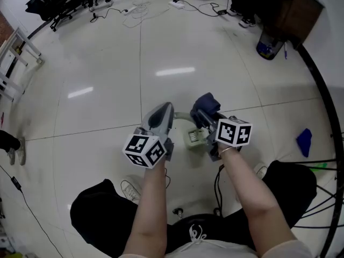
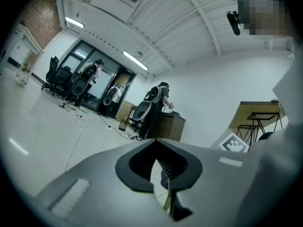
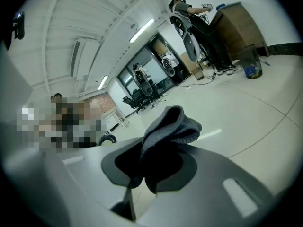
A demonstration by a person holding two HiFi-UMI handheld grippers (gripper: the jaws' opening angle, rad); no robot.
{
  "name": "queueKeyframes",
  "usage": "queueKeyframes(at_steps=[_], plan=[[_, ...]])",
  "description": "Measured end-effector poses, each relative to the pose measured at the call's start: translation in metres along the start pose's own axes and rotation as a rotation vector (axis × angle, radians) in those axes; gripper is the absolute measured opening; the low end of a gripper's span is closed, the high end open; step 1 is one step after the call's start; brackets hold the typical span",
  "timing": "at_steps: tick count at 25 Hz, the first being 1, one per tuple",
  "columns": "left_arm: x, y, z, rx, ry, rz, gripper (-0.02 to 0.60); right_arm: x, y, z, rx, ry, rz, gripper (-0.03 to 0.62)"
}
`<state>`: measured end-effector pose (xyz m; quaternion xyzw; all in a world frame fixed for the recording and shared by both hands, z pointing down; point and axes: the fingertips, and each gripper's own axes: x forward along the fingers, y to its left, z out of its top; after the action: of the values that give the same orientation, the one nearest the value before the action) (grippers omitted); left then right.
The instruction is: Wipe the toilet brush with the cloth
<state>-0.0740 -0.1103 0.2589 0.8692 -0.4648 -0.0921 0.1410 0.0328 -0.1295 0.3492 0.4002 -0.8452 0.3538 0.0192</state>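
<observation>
Much of the pale-green toilet brush (image 1: pixel 196 137) is hidden. The head view shows only a small ribbed block of it and a thin curved grey stem, low between the two grippers and above the glossy white tiled floor (image 1: pixel 107 117). The left gripper (image 1: pixel 163 112) covers the stem's near end with its own body. Its jaws are drawn almost together, and in the left gripper view a thin pale-green strip (image 2: pixel 168 201) sits in the narrow slit. This seems to be the brush, though too little shows to tell which part.

The right gripper (image 1: pixel 205 117) has its jaws clamped on a dark blue-grey knitted cloth (image 3: pixel 171 126). The cloth bulges out past the jaws in a folded lump and masks their tips. It hangs just beside the brush's stem; whether the two touch cannot be told. The person's forearms are cut off at the lower edge.

A crumpled blue rag (image 1: pixel 304 142) lies on the floor well off to the right. A dark blue bottle (image 1: pixel 267 44) stands beside a brown wooden desk (image 1: pixel 294 12). White cables and a power strip (image 1: pixel 176 4) trail along the far side, near black office chairs (image 1: pixel 59 4). A white rack (image 1: pixel 16 55) is cropped at the left edge.
</observation>
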Motion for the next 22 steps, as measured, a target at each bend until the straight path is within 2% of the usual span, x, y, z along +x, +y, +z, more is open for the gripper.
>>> queueKeyframes(at_steps=[8,14,18,22], plan=[[0.002,-0.002,0.004,-0.006,-0.033,-0.004,0.006,0.001,-0.074,-0.073,0.132,0.083,-0.129,0.075],[-0.001,-0.005,0.005,0.025,-0.016,-0.019,0.006,0.008,-0.112,-0.124,0.311,0.076,-0.235,0.075],[0.002,-0.006,0.003,0.038,0.002,-0.029,0.006,0.011,-0.131,-0.155,0.309,0.128,-0.292,0.075],[0.004,-0.006,0.003,0.067,0.019,-0.029,0.006,0.009,-0.134,-0.166,0.294,0.151,-0.3,0.075]])
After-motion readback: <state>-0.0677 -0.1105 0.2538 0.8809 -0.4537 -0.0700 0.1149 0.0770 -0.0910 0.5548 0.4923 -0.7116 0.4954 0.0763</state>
